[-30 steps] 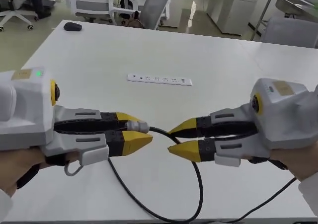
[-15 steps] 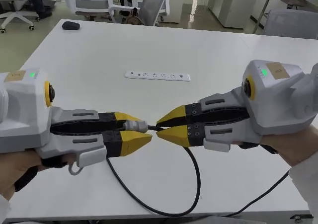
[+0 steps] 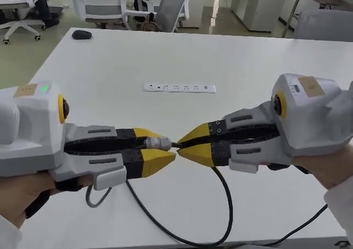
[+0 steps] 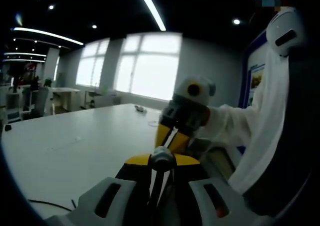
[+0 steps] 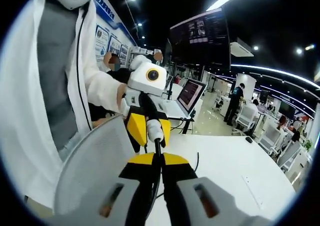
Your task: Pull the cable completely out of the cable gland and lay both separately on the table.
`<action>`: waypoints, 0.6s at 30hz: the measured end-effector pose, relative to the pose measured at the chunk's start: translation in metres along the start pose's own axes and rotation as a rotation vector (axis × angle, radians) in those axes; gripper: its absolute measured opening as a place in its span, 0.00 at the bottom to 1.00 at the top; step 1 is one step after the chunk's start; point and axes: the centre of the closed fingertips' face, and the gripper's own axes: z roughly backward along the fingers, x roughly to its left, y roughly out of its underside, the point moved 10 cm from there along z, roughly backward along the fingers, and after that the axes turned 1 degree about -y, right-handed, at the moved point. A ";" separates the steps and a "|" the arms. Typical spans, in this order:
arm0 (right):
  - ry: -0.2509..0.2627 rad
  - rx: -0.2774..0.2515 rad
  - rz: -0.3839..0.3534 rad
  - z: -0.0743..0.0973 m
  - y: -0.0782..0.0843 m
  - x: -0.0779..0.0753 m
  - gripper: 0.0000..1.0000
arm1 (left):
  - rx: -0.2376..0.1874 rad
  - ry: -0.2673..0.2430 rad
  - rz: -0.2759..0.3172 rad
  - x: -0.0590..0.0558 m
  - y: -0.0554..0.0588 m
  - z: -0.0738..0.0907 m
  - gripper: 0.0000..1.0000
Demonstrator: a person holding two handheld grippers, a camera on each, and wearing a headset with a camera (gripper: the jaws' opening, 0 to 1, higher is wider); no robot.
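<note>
White table (image 3: 165,56) stretches ahead of you, with a power strip (image 3: 179,88) lying flat near its middle, a dark mouse (image 3: 81,34) toward the far left corner and office chairs (image 3: 105,6) beyond. Neither part of the job looks finished. The cable gland (image 3: 157,143) is held up off the table with the black cable (image 3: 223,188) running into its end, so the two are not yet apart and nothing has been laid down. Your left gripper (image 3: 164,147) is clamped on the cable gland, its yellow jaws pinching the pale body from either side, with the gland's nose poking just past the tips toward your other hand. Your right gripper (image 3: 185,146) meets it tip to tip, jaws closed around the cable just beside the point where it enters the gland. From under that gripper the cable drops in a wide loop across the table toward the near edge. In the left gripper view the gland sits between the jaws with the right gripper straight ahead and very near. In the right gripper view the cable runs out between the jaws up to the gland. What remains, as I judge it, is the pull itself: draw your hands apart until the cable end comes free, then set the gland and the cable down well apart.
</note>
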 end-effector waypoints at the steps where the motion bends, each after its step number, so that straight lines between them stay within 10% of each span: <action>1: 0.008 0.011 -0.006 0.000 0.002 -0.001 0.03 | 0.000 0.002 0.001 0.002 0.001 0.001 0.17; 18: 0.040 0.121 -0.086 0.005 0.040 -0.007 0.03 | 0.003 -0.021 -0.014 0.012 -0.001 0.025 0.17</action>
